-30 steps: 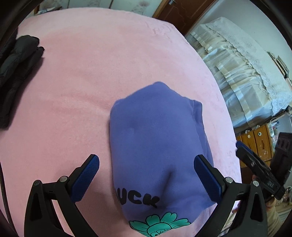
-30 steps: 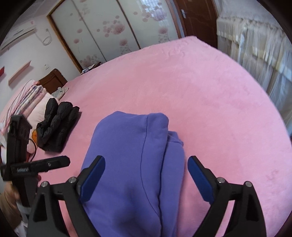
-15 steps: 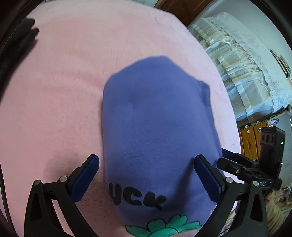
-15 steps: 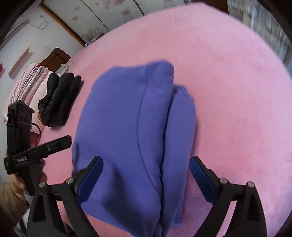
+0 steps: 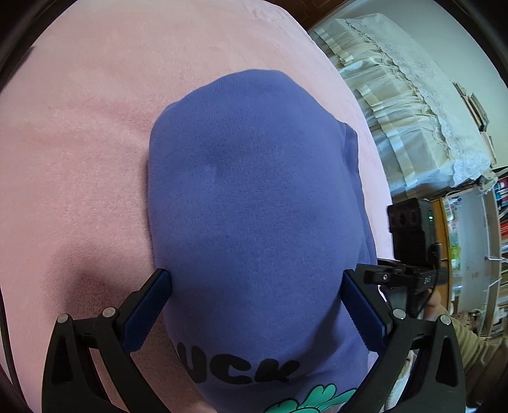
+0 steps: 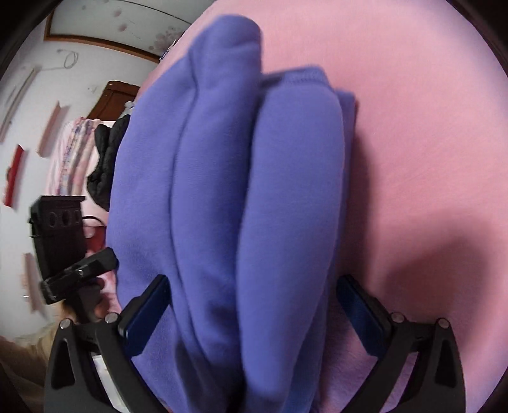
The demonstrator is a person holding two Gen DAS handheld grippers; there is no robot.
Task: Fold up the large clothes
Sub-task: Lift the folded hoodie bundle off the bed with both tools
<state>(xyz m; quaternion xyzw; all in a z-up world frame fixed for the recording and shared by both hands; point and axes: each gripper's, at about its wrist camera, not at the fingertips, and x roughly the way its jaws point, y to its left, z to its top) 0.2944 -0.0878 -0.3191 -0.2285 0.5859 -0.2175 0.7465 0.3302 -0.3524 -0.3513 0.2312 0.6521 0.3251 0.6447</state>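
Note:
A folded purple sweatshirt (image 5: pixel 254 197) with black letters and a green flower print lies on the pink bedspread (image 5: pixel 79 133). My left gripper (image 5: pixel 257 301) is open, its blue fingers straddling the garment's near end, low over it. In the right wrist view the same sweatshirt (image 6: pixel 241 190) shows its stacked folds. My right gripper (image 6: pixel 254 305) is open, its fingers on either side of the folded bundle from the opposite side. Each gripper shows in the other's view, the right one (image 5: pixel 409 273) and the left one (image 6: pixel 76 270).
A black padded garment (image 6: pixel 104 165) lies on the bed behind the sweatshirt, near striped pink bedding (image 6: pixel 73 149). A lace-draped piece of furniture (image 5: pixel 412 111) and shelves (image 5: pixel 495 254) stand beyond the bed's right edge. A wardrobe (image 6: pixel 127 19) is behind.
Both grippers have moved forward and down onto the folded sweatshirt, so it now fills the gap between each pair of open fingers. The garment itself has stayed in place.

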